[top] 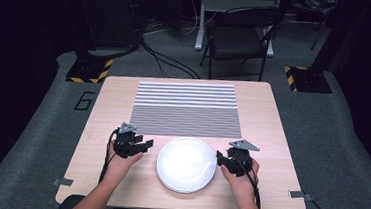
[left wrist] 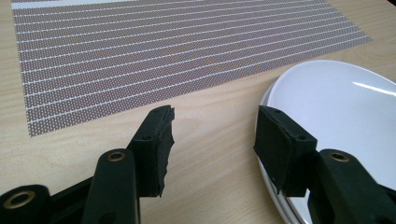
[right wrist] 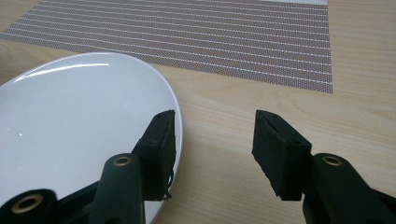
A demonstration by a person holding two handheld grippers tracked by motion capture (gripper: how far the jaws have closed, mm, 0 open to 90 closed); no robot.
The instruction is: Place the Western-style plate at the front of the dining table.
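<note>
Both tools, left tool (top: 142, 144) and right tool (top: 220, 160), we hold released on either side of the white plate (top: 186, 163); striped mat (top: 185, 108) lies behind on the counter (top: 267, 121).

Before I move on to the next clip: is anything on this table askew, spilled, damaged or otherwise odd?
Nothing much. The white plate lies flat and empty on the wooden table, the striped placemat squared to the far edge. One small thing: the left hand-held gripper has a pad with a ragged, chipped inner edge. Both jaws stand open.
</note>
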